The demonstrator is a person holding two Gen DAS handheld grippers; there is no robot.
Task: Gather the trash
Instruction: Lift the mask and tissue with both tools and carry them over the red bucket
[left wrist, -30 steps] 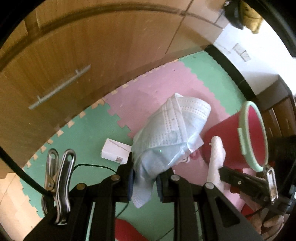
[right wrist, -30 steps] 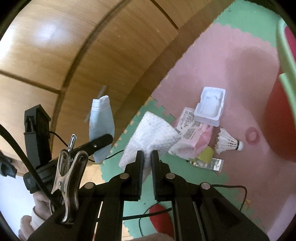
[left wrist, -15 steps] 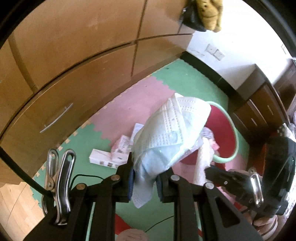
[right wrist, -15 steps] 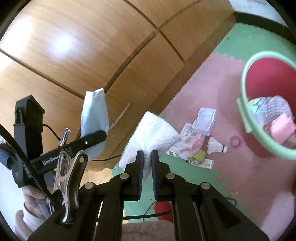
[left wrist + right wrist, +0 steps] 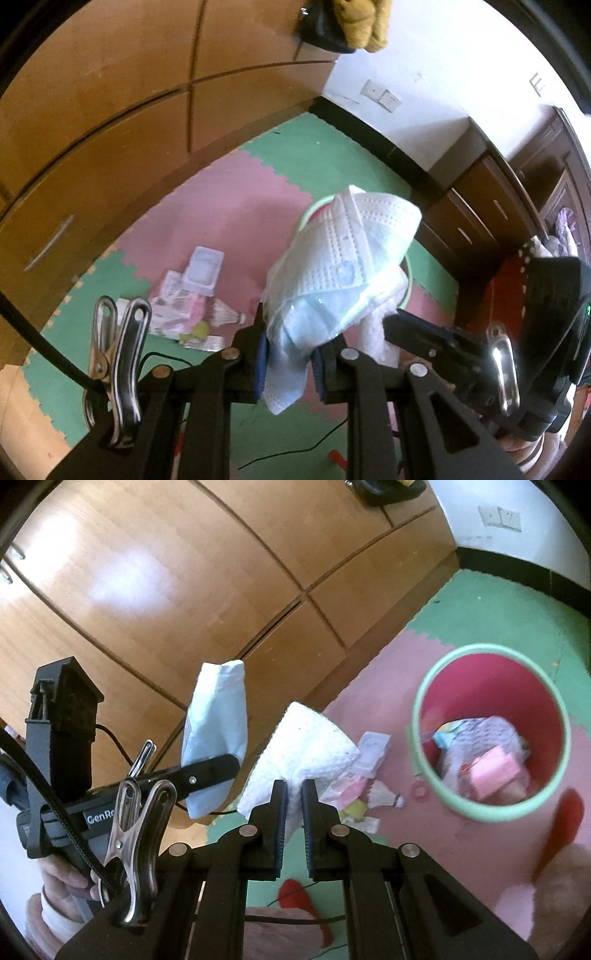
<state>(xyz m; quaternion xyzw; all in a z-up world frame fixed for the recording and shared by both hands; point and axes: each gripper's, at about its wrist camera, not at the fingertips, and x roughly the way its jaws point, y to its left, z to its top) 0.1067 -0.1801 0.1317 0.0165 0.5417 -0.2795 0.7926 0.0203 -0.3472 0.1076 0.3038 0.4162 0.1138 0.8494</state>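
Pale-blue face mask (image 5: 332, 280) sat pinched in the left gripper (image 5: 288, 363) and a white paper towel (image 5: 303, 760) in the right gripper (image 5: 293, 805), both mid-carry, needing release over the red bin (image 5: 436, 775) ahead-right.

The face mask (image 5: 343, 258) was pale blue and white with rows of embossed dots, and the paper towel (image 5: 306, 753) was white with a dimpled texture. The bin (image 5: 491, 734) was deep red inside with a mint-green rim, and pink, white and blue scraps lay in it. The floor mat (image 5: 236, 206) was a jigsaw of pink and green tiles with beige toothed edging along the wooden cabinet (image 5: 184, 572), which was warm brown; both grippers were black.
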